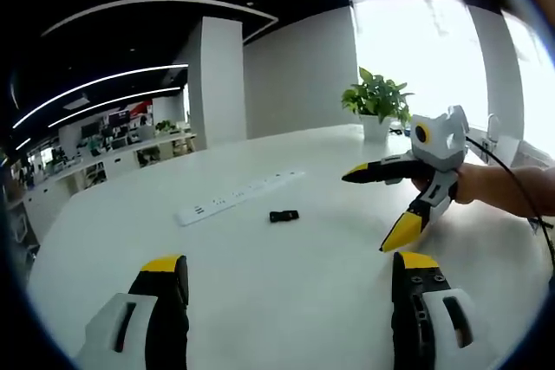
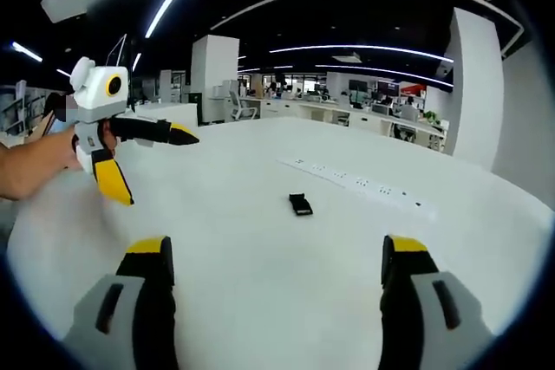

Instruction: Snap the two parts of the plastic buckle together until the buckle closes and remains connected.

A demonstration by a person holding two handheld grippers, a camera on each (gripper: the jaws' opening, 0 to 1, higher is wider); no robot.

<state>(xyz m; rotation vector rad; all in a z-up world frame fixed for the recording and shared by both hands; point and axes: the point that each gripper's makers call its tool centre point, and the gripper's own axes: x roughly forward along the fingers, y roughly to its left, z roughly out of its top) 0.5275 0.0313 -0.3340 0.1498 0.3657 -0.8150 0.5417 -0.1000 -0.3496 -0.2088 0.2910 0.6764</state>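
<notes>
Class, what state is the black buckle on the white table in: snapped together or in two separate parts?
Cannot tell for certain. The buckle lies as one small dark piece on the table, too small to show any seam.

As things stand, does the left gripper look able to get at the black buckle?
Probably yes: the left gripper is open, and bare table lies between it and the buckle.

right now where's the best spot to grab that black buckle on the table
Judging from the pictures, grip the black buckle across its narrow width, coming straight down from above. It lies flat on the white table, apart from the power strip, so no side gives an edge to get under. Both grippers are open and off it.
</notes>
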